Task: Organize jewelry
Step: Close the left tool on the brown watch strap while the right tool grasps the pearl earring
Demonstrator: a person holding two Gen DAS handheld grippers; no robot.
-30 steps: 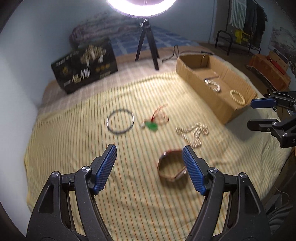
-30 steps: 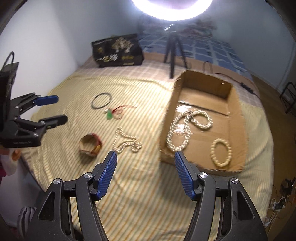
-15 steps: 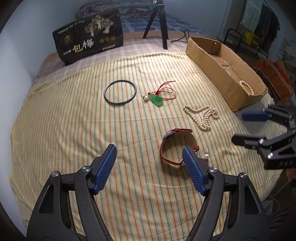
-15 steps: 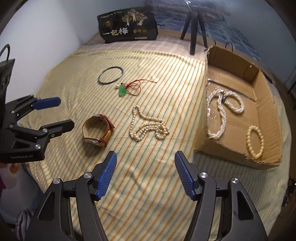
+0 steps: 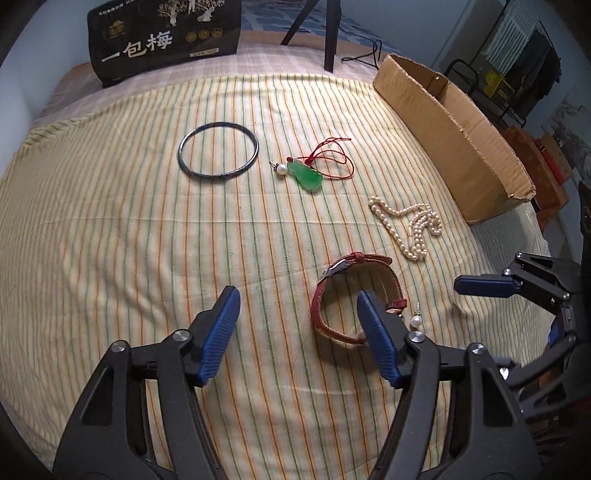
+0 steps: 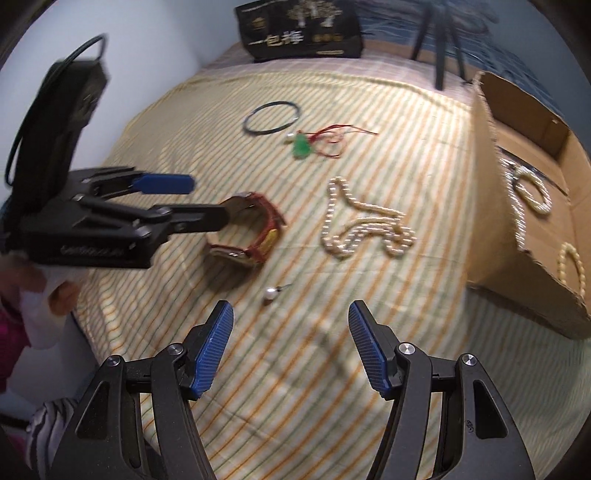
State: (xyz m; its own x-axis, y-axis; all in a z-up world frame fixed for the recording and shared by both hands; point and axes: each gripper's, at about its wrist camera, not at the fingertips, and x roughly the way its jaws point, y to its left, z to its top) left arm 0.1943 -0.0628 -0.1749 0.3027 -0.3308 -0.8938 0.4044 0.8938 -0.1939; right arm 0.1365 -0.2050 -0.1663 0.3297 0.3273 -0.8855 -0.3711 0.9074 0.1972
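Note:
A red-strapped watch (image 5: 354, 295) stands on its edge on the striped cloth (image 5: 110, 240). My left gripper (image 5: 299, 325) hangs low over it with its jaws closing. Its right finger overlaps the strap loop; no pad presses on the watch (image 6: 247, 229). A loose pearl earring (image 6: 269, 294) lies just ahead of my right gripper (image 6: 291, 343), which is open and holds nothing. Further off lie a pearl necklace (image 6: 362, 225), a green pendant (image 5: 304, 175) on red cord and a dark bangle (image 5: 218, 151).
An open cardboard box (image 6: 517, 221) on the right holds pearl strands (image 6: 532, 192) and a bead bracelet (image 6: 570, 266). A black printed box (image 5: 166, 40) and tripod legs (image 5: 330, 33) stand at the far edge. The bed edge runs close on the near side.
Both grippers have come down closer to the cloth and the watch. The left jaws have narrowed a little. The ring light has left both views.

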